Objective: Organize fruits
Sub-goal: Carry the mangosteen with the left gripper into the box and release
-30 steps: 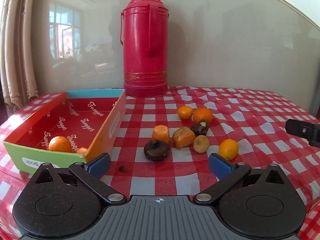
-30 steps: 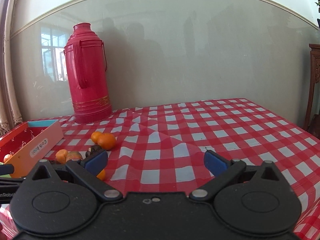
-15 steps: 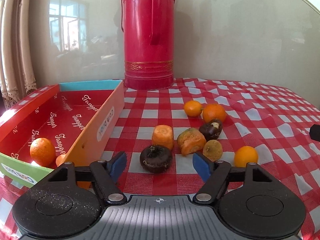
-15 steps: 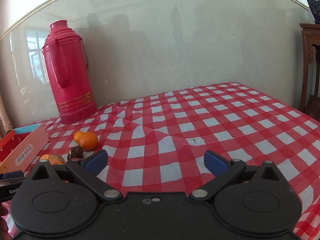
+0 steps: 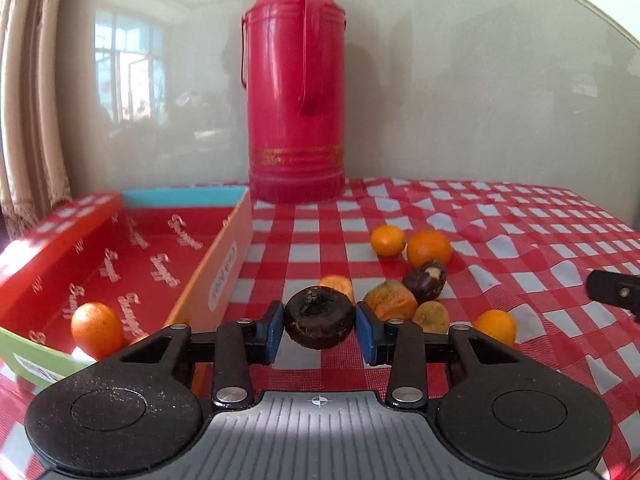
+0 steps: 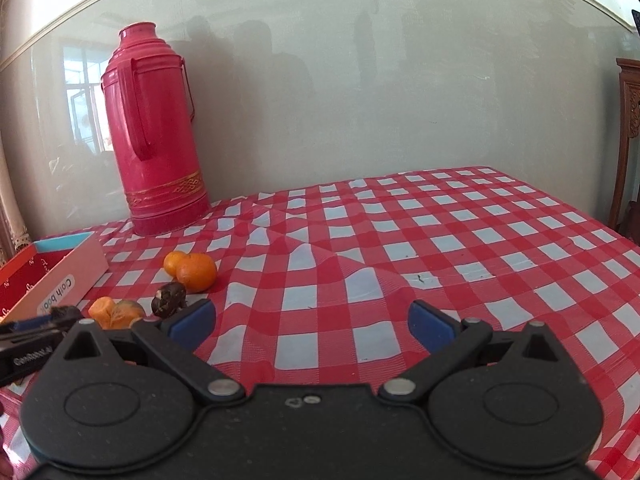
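With the dark round fruit (image 5: 319, 322) pinched in the left claw (image 5: 320, 330), it should be lifted clear over the near box (image 5: 224, 280) wall, while the right claw (image 6: 312, 322) is held open.

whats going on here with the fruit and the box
A person is sorting fruit into the cardboard box. The left hand-held gripper is shut on a dark round fruit, beside the box. One orange already lies in the box; several more fruits, including a mandarin, sit loose on the checked tablecloth in front of a red thermos. The right hand-held gripper is open over bare cloth, holding nothing.
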The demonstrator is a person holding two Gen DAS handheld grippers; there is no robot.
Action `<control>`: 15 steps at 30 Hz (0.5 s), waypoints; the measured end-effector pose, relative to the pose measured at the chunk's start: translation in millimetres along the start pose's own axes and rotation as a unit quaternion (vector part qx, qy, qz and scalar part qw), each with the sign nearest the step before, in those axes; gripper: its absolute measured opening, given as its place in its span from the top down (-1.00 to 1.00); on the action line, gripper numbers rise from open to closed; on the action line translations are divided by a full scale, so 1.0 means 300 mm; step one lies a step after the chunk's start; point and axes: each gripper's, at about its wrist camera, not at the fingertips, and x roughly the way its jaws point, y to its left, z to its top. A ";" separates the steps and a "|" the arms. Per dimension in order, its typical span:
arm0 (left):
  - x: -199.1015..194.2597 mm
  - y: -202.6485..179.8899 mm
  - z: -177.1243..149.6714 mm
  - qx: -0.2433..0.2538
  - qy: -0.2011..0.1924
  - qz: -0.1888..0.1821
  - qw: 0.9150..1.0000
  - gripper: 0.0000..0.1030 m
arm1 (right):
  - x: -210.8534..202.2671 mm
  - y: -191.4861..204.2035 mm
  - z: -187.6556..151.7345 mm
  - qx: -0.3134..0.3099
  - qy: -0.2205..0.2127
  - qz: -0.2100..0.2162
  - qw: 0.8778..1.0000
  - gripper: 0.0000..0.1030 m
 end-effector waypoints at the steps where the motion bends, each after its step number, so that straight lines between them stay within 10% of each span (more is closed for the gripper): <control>1: -0.018 0.008 0.004 0.002 -0.008 0.002 1.000 0.25 | 0.001 0.007 0.000 -0.001 0.001 0.000 1.000 -0.89; 15: -0.083 0.392 0.032 -0.052 -0.035 0.114 0.992 0.25 | -0.006 0.217 -0.025 -0.077 -0.001 0.038 0.996 -0.89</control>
